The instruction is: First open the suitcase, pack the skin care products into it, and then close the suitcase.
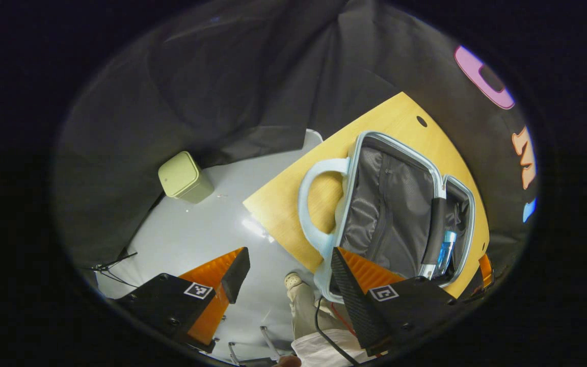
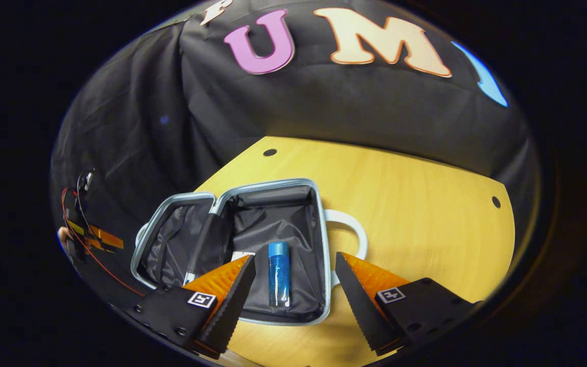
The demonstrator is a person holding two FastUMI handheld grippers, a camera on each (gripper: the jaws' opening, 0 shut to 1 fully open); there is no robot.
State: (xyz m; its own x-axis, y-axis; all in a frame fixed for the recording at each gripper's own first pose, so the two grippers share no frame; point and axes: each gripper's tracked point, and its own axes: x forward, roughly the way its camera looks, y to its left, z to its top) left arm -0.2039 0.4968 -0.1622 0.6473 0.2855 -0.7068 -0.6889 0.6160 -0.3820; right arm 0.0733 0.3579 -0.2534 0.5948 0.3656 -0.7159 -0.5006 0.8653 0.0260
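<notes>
Suitcase lying open on the bench, blue bottle inside; both grippers' fingers spread, empty; probably soft-sided and light, so best closed by the lid's rim.

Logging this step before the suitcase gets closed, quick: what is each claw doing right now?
Left claw: open, holding nothing.
Right claw: open, empty, above the blue bottle in the suitcase.

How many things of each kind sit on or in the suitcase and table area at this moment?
Suitcase, lying open on the table: 1
Blue bottle in the suitcase: 1
Small white item beside the bottle, mostly hidden: 1
Pale green bin on the floor: 1
Total: 4
</notes>
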